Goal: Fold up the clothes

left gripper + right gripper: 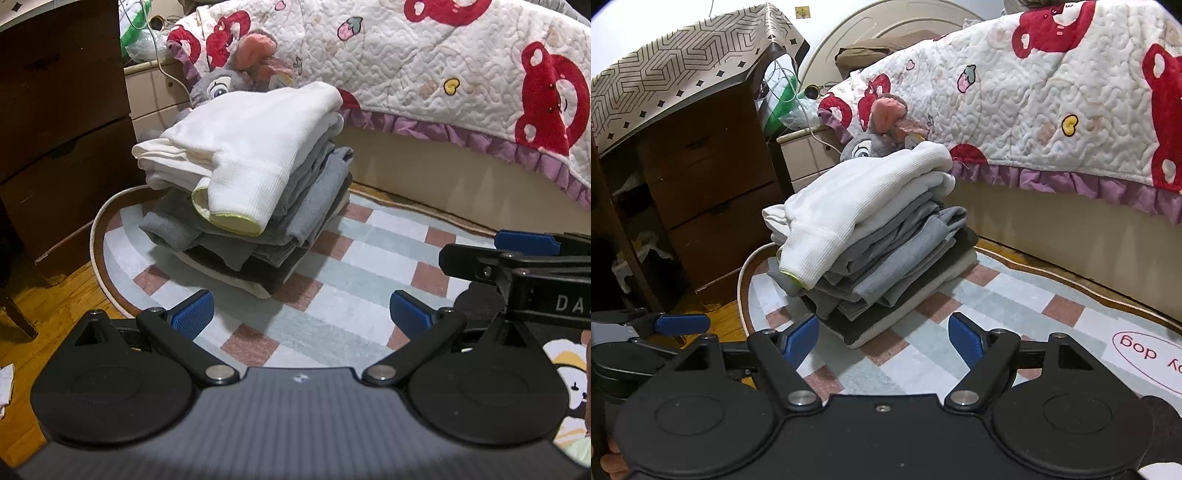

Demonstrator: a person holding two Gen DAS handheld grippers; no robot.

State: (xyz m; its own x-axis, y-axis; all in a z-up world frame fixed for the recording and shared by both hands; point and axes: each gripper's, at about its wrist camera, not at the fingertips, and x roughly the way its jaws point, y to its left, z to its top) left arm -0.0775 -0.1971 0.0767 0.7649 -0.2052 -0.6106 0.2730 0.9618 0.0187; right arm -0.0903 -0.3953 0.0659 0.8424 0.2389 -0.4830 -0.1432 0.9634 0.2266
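Hanging wide apart and gripping nothing: left gripper (301,314), blue ribbed pads spread over bare rug. Hanging equally wide and empty just beside it: right gripper (884,341), one blue pad and black finger poking into the left wrist view from the right edge. Sitting just ahead of both sets of open jaws: tall stack of folded clothes (251,192), resting on the pale checked rug of grey, white and dusty-pink squares (332,295). Topping the stack: cream-white ribbed knit garment (864,199), its cuff with yellow-green lining drooping over the front; lying beneath it, several grey pieces, then something dark, then a pale bottom layer. Judging the folding as near finished or done here, with no loose garment showing on the rug in either view. Peeking out from behind the stack: grey plush toy with pink ears (882,129), body hidden. Standing to the left: dark brown wooden drawer chest (713,177), and to the right the bed draped in a white quilted cover with red bear prints and purple frill (461,74). Remaining unclear: exact count of folded pieces, anything behind the stack, and any unfolded laundry outside the frame. Showing only partly at the rug's right edge: printed lettering, upside down and cut off.
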